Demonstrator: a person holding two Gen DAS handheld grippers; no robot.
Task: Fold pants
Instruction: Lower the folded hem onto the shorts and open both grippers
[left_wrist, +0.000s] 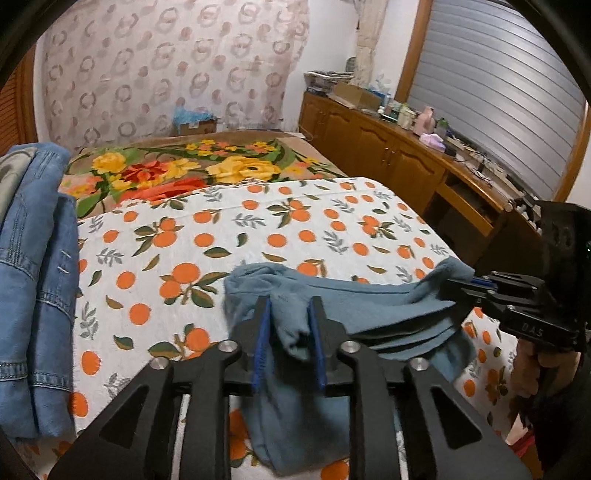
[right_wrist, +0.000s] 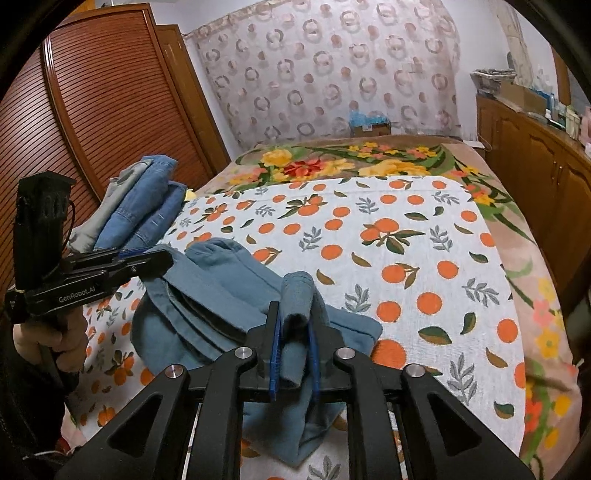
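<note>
The grey-blue pants (left_wrist: 369, 306) lie bunched on the orange-print sheet (left_wrist: 221, 229) at the near edge of the bed; they also show in the right wrist view (right_wrist: 221, 280). My left gripper (left_wrist: 290, 317) is shut on a fold of the pants at their left end, and it also shows in the right wrist view (right_wrist: 155, 260). My right gripper (right_wrist: 293, 325) is shut on a rolled fold at the right end, and it also shows in the left wrist view (left_wrist: 458, 286). The cloth hangs in layers between the two grippers.
A stack of folded denim garments (left_wrist: 33, 258) sits on the bed's left side, also in the right wrist view (right_wrist: 140, 199). A floral blanket (left_wrist: 177, 166) covers the far bed. A cluttered wooden cabinet (left_wrist: 388, 147) runs along the right. A louvred wardrobe (right_wrist: 92, 110) stands left.
</note>
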